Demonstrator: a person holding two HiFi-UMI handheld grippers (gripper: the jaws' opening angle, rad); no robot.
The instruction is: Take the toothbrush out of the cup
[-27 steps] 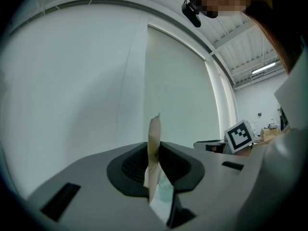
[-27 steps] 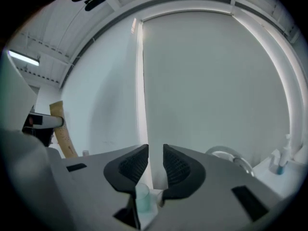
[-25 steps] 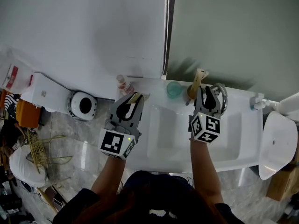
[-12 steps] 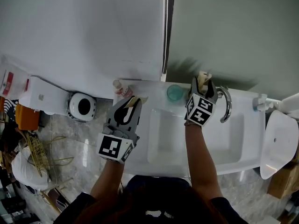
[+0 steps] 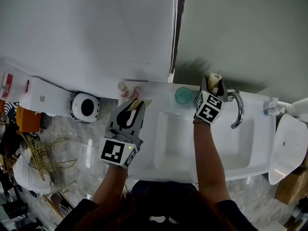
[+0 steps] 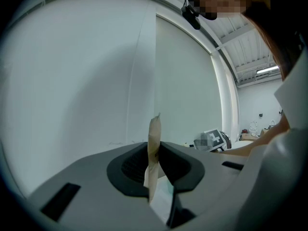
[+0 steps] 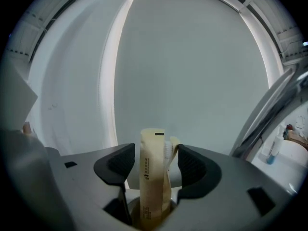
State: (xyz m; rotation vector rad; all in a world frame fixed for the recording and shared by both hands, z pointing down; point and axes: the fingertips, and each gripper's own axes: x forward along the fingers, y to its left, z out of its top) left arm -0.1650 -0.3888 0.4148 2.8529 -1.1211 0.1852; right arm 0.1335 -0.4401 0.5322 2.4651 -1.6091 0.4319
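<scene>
Pushed up-frame to straddle the cup's [image 7: 135, 217] wrapped toothbrush [image 7: 150, 182] with right gripper [image 7: 154, 160] jaws parted, clamp pending, left gripper [image 6: 155, 163] pinching a paper packet [image 6: 154, 141].

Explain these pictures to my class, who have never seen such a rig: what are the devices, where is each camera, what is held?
A person stands over a white washbasin, holding a two-jaw gripper in each hand. One picture looks down from a head camera; the others come from cameras riding on each gripper. The left gripper has its jaws shut on a thin beige packet. The right gripper has its jaws apart either side of a toothbrush and a sachet standing in a cup.
</scene>
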